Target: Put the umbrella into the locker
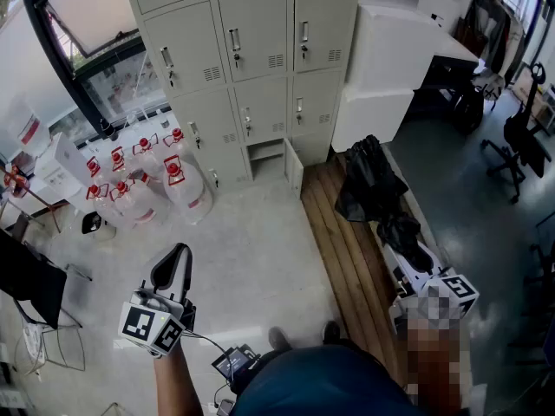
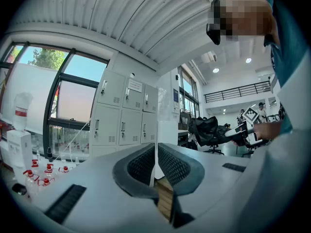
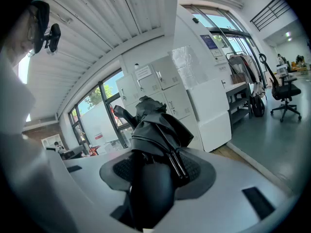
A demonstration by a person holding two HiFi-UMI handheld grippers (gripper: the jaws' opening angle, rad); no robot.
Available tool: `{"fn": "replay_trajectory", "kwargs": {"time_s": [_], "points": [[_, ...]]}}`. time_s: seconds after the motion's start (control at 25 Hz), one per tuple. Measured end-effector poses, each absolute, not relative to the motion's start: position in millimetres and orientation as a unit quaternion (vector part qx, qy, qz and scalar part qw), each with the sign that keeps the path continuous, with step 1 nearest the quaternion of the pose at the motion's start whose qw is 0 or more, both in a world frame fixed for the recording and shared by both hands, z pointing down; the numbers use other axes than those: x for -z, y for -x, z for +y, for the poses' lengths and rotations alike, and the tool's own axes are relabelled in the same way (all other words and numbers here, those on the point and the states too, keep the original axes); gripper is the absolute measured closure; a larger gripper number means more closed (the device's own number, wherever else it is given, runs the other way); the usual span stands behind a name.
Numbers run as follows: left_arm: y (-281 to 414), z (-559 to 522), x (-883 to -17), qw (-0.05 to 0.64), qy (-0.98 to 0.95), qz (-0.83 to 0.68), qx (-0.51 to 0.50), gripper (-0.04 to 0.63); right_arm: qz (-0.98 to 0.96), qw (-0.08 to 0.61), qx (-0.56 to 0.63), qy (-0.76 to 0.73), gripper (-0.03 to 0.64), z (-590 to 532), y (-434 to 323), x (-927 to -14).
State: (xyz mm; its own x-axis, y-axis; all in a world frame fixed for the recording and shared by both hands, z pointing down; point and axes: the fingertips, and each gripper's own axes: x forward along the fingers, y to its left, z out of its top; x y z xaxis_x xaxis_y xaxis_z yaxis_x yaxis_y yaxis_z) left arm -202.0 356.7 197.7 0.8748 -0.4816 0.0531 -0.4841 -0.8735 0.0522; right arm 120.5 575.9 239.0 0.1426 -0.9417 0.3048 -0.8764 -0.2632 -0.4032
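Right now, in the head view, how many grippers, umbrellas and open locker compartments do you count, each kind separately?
Grippers: 2 (left gripper, right gripper)
Umbrellas: 1 (black umbrella, held in the right gripper's fingers)
Open locker compartments: 1 (open compartment, bottom row)
Total: 4

Bright daylight floods in through the windows [image 2: 68, 101], left of the fingers [image 2: 179, 166] of the left gripper [image 2: 155, 150]; those fingers look soft, perhaps out of focus. Both gripper views bulge fisheye-style, corners black.
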Motion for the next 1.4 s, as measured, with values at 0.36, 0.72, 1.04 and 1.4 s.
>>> {"fn": "replay_trajectory", "kwargs": {"time_s": [0.36, 0.72, 1.04, 1.4], "points": [[214, 347, -200, 0.034, -0.970, -0.241, -0.019, 0.558, 0.600, 0.078, 0.262, 0.752, 0.403, 567, -107, -240], [229, 337, -207, 0.041, -0.972, -0.231, -0.016, 0.558, 0.599, 0.086, 0.263, 0.752, 0.403, 558, -90, -240], [243, 329, -213, 0.046, -0.976, -0.214, -0.006, 0.560, 0.597, 0.091, 0.254, 0.756, 0.403, 553, -67, -234], [246, 321, -219, 0.056, -0.974, -0.221, -0.006, 0.560, 0.599, 0.078, 0.260, 0.753, 0.403, 540, -71, -229]]}}
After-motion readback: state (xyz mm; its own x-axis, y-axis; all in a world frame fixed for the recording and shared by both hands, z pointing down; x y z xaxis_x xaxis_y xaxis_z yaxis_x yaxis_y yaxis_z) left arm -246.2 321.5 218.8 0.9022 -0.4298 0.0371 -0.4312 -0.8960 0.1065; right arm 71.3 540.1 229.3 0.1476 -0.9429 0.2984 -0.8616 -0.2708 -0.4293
